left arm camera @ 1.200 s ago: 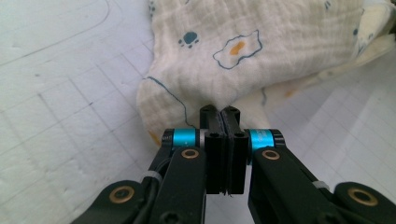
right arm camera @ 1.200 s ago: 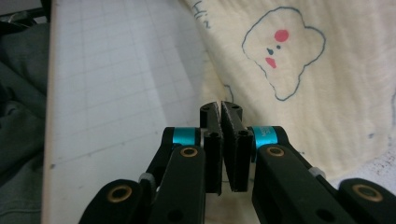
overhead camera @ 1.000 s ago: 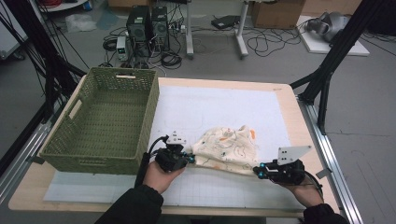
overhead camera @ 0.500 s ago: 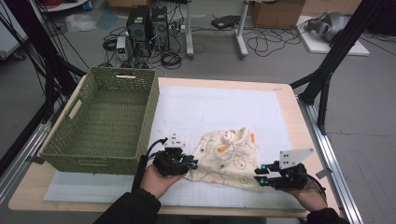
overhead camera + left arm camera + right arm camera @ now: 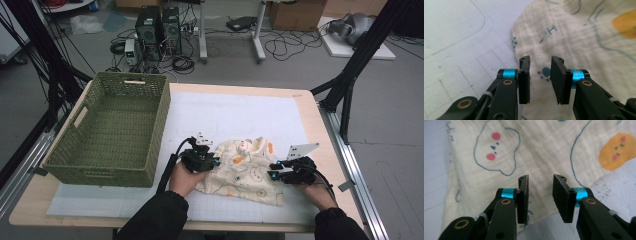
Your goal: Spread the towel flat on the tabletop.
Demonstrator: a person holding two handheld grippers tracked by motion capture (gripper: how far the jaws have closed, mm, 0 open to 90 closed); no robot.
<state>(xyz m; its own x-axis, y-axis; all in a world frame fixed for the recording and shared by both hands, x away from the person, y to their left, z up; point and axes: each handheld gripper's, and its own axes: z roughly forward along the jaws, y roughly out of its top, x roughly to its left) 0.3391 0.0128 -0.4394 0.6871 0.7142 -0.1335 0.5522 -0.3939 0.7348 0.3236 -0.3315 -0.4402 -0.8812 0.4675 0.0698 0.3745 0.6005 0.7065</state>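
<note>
Both the left gripper (image 5: pixel 214 161) and right gripper (image 5: pixel 273 170) have just been opening, jaws parted with nothing pinched, over the printed cloth (image 5: pixel 240 167) lying beside the green basket (image 5: pixel 115 125), so a fresh grip for folding likely comes next.

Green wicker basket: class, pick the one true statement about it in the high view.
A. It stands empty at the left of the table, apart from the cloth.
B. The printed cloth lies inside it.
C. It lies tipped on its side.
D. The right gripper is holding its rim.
A: the green wicker basket stands upright with nothing inside, while the printed cloth lies flat on the white mat to its right.
</note>
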